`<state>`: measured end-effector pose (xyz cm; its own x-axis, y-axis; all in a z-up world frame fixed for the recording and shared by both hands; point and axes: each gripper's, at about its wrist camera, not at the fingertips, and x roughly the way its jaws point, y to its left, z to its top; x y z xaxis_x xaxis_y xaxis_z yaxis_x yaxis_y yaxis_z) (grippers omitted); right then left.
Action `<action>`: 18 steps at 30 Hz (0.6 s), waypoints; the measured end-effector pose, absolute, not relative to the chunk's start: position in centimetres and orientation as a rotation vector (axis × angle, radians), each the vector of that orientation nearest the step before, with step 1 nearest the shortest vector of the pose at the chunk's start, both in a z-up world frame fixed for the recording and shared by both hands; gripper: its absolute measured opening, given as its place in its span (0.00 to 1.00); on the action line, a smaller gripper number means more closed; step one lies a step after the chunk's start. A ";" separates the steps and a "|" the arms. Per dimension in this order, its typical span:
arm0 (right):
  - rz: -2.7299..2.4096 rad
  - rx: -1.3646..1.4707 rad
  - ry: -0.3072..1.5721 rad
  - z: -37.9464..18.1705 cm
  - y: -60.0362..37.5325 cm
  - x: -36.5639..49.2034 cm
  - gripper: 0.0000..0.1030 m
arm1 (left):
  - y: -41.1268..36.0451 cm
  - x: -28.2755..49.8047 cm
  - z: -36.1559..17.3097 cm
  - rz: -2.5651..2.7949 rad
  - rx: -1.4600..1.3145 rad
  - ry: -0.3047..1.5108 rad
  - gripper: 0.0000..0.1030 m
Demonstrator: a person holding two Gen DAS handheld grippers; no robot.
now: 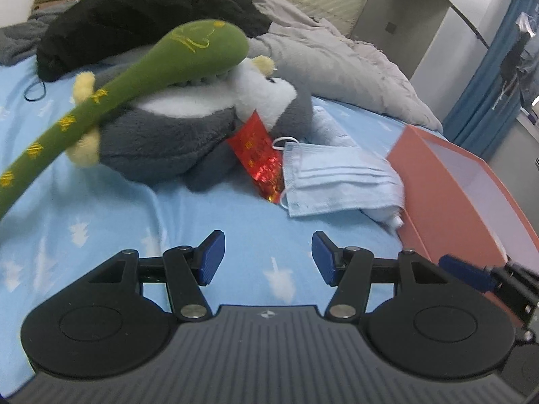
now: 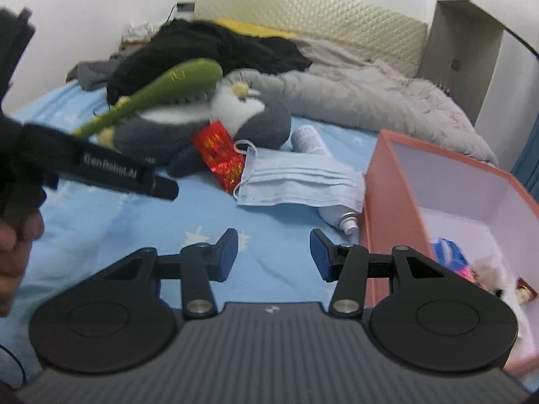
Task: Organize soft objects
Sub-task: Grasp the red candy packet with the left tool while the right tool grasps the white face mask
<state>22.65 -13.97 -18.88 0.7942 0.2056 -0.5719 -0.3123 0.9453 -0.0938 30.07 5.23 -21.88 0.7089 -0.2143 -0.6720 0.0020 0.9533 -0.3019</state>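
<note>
Bed [image 1: 101, 208], blue sheet with white tree print, carrying all items. Along its far edge: grey duvet [image 1: 340, 60], crumpled; black garment [image 1: 134, 17], heaped toward the far left corner. Pink box [image 2: 390, 202], white inside, lidless, at the bed's right edge; small colourful soft items [image 2: 451, 252] lie on its floor. Grey-and-white plush penguin [image 1: 175, 128], lying on its side mid-bed, well short of the box. Green plush club [image 1: 141, 77] with yellow embroidery, resting across the penguin, handle trailing toward the left edge. Blue face mask [image 1: 337, 181], flat, between penguin and box, one end touching the box wall. White spray bottle [image 2: 337, 215], partly under the mask, nozzle just beside the box. Red foil packet [image 1: 259, 155], leaning on the penguin, overlapping the mask's left end. Left gripper [image 1: 267, 256]: jaws moderately apart, nothing between them, above bare sheet in front of the mask. Right gripper [image 2: 273, 252]: jaws moderately apart, empty, above the sheet just left of the box. A person's hand [image 2: 13, 252] shows at the left edge of the right wrist view.
</note>
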 end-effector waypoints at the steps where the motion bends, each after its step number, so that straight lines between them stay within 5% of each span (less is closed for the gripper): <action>1: 0.282 -0.171 0.608 -19.4 -14.0 23.6 0.49 | 5.4 31.0 -22.4 -0.122 -0.300 0.781 0.61; 18: 0.189 0.397 0.697 -25.3 -15.0 34.0 0.49 | 7.2 40.4 -27.6 -0.176 -0.471 0.764 0.60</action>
<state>34.01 -14.98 -25.32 0.7536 0.2986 -0.5856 -0.0374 0.9089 0.4153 40.44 7.15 -27.59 0.7133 -0.3198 -0.6236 -0.0155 0.8824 -0.4703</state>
